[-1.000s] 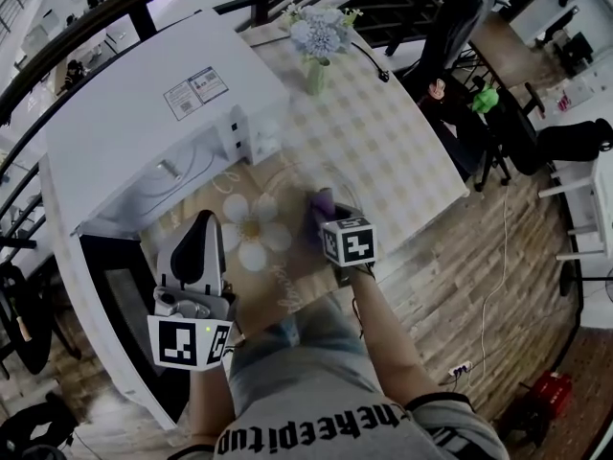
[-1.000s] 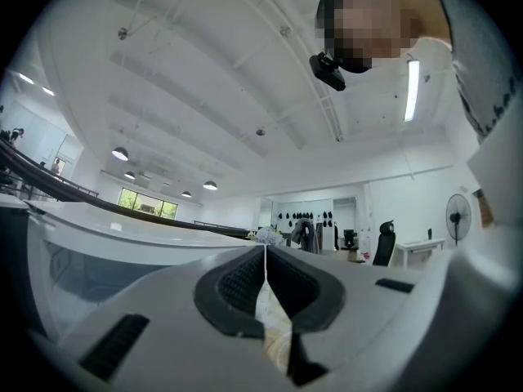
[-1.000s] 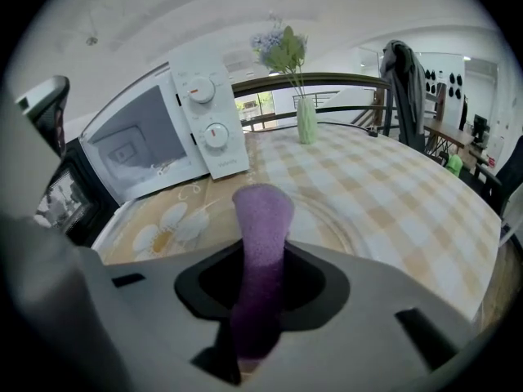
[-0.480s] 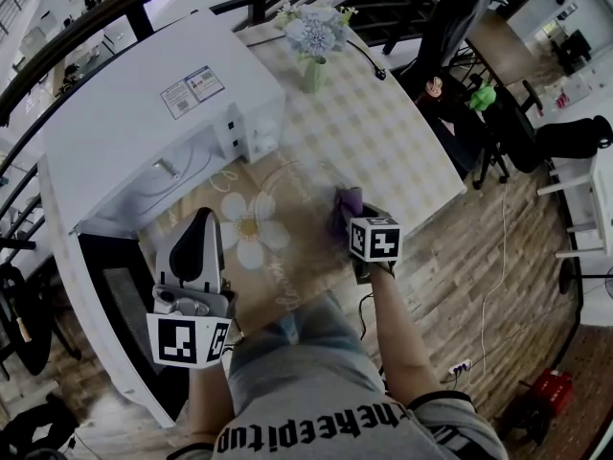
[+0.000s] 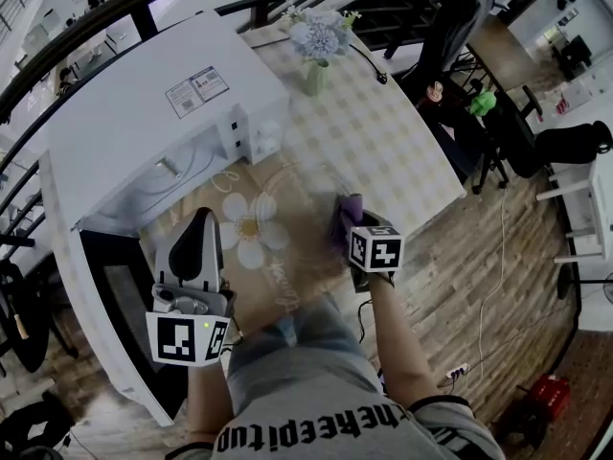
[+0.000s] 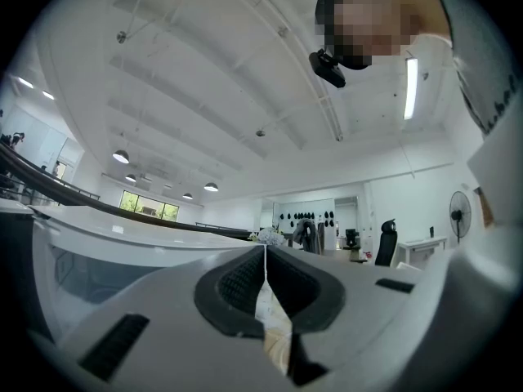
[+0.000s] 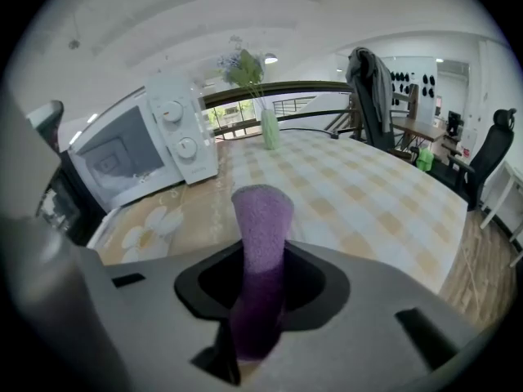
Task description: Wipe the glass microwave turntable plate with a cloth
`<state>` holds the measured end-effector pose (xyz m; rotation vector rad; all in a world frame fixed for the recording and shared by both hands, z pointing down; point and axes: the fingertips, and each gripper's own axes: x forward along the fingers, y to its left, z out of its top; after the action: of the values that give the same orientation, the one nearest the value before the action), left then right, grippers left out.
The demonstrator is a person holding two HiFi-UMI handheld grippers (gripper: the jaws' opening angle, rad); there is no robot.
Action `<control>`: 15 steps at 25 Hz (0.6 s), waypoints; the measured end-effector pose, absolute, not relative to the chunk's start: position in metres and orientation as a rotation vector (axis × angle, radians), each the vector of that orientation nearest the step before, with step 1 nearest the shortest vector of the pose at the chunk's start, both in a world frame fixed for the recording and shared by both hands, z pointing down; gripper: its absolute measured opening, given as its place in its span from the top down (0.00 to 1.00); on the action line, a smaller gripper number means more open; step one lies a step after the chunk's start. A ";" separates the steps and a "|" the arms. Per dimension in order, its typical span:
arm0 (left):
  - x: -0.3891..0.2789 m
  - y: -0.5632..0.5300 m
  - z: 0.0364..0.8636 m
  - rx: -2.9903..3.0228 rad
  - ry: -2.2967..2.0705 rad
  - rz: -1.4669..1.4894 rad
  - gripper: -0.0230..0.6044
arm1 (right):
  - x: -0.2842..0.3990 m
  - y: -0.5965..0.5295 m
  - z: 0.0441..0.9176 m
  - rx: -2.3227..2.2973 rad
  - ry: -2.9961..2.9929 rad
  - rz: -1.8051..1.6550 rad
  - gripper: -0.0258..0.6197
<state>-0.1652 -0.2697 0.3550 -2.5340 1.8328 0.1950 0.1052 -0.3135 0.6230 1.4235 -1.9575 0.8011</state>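
The white microwave (image 5: 144, 113) stands on the checked tablecloth (image 5: 383, 142); a tan placemat with a daisy print (image 5: 251, 230) lies against its front, on the person's side. The right gripper (image 5: 349, 220) hangs over the mat's far edge from the microwave, jaws clenched on a rolled purple cloth (image 5: 351, 207) that sticks up out of them. The left gripper (image 5: 203, 220) stands at the mat's near corner, just in front of the microwave, tips pointing up, jaws pressed together on nothing. The glass turntable plate cannot be picked out for certain; only a faint pale sheen shows on the mat between the microwave and the cloth. A vase of flowers (image 5: 318, 41) stands beside the microwave's far corner; beyond it, off the table, an office chair draped with a garment (image 5: 450, 17); wooden floor (image 5: 498, 247) lies to the table's right.
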 end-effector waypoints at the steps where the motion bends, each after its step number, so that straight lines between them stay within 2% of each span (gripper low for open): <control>1: -0.166 -0.269 0.355 -2.530 1.836 0.197 0.95 | 0.092 -0.310 0.620 1.397 -1.994 0.818 0.79; 10: -0.168 -0.260 0.358 -2.523 1.850 0.194 0.95 | -0.046 -0.274 0.594 1.091 -2.316 1.100 0.77; 15: -0.171 -0.252 0.359 -2.518 1.864 0.184 0.95 | -0.064 -0.260 0.626 1.020 -2.227 0.987 0.78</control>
<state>-0.1711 -0.2521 0.3589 -2.5180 1.8635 0.1843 -0.0644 -0.2604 0.6262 1.0200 -2.2269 0.9866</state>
